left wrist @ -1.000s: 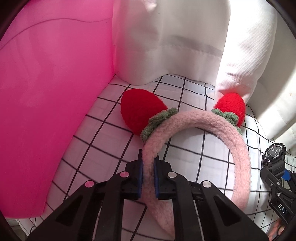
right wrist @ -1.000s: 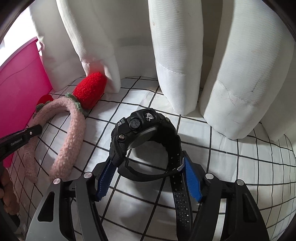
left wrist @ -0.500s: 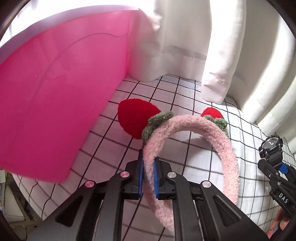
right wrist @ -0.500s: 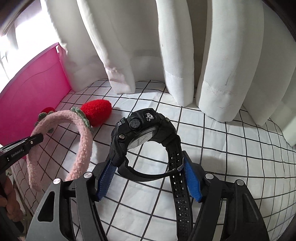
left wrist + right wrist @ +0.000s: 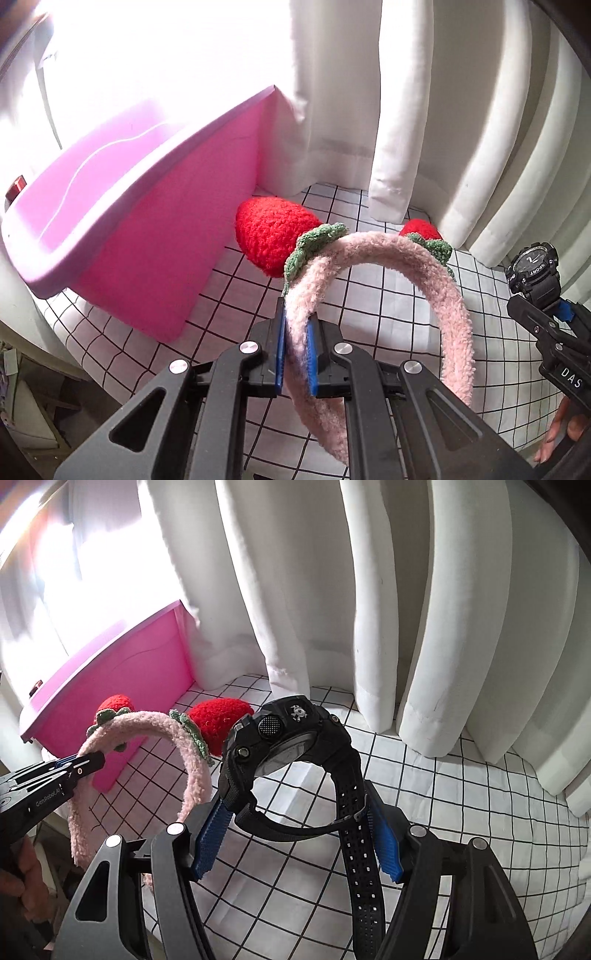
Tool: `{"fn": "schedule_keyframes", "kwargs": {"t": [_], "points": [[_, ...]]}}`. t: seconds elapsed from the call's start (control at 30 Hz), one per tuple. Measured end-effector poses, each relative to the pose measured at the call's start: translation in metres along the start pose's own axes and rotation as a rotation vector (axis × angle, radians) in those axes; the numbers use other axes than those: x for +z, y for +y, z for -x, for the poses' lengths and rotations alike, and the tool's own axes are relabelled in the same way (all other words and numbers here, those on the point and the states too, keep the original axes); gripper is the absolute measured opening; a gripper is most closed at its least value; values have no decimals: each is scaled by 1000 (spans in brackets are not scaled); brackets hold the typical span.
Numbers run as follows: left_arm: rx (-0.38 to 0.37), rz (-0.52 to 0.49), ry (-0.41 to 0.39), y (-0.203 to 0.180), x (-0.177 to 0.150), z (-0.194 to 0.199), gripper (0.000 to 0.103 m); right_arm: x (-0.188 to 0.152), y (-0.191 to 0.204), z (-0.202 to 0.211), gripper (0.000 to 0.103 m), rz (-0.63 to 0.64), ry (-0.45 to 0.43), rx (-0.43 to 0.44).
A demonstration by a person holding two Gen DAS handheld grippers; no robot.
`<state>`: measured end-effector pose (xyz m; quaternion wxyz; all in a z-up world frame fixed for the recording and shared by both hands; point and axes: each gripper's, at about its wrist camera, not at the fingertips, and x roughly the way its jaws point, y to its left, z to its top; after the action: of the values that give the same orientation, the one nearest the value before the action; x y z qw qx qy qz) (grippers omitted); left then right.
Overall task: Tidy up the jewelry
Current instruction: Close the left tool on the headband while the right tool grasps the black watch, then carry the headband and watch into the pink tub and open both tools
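Note:
My left gripper (image 5: 296,350) is shut on a fluffy pink headband (image 5: 417,258) with two red strawberry ears (image 5: 271,234) and holds it in the air above the checked cloth. The headband also shows in the right wrist view (image 5: 192,760), with the left gripper (image 5: 86,764) clamped on its near side. My right gripper (image 5: 295,834) is shut on a black sport watch (image 5: 280,742), its pads pressing the strap loop from both sides. The watch (image 5: 533,267) also shows at the right edge of the left wrist view, held up.
A pink plastic box (image 5: 159,236) stands open at the left on the white cloth with black grid lines (image 5: 461,794). White curtains (image 5: 388,609) hang behind and touch the cloth. The table's edge drops off at the lower left (image 5: 74,354).
Both grippers have risen and drawn back with their items. The headband has lifted off the cloth, and the pink box's rim and inside have come into view.

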<state>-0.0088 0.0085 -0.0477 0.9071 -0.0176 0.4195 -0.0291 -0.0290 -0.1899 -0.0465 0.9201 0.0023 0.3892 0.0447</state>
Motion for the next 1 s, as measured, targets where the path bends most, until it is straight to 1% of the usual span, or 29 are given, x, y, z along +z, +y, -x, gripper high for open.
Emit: {"fn": "schedule_keyframes", "kwargs": {"t": [0.23,0.37,0.47,0.67,1.0], "points": [[7,20,-96,10,25,38,10,24,16,35,66,36,-83,19],[26,29,-139,21,40,51,10,43,32,44,66,71,-122,41],[45,43,-167,33,49,60,10,56,47,45,66,96,-154,63],[107,69,-212,65,67,75,10,85,81,42,66,148,-197,122],[203,151,-242,126,86,89,10,123,147,18,66,244,-217,219]]}}
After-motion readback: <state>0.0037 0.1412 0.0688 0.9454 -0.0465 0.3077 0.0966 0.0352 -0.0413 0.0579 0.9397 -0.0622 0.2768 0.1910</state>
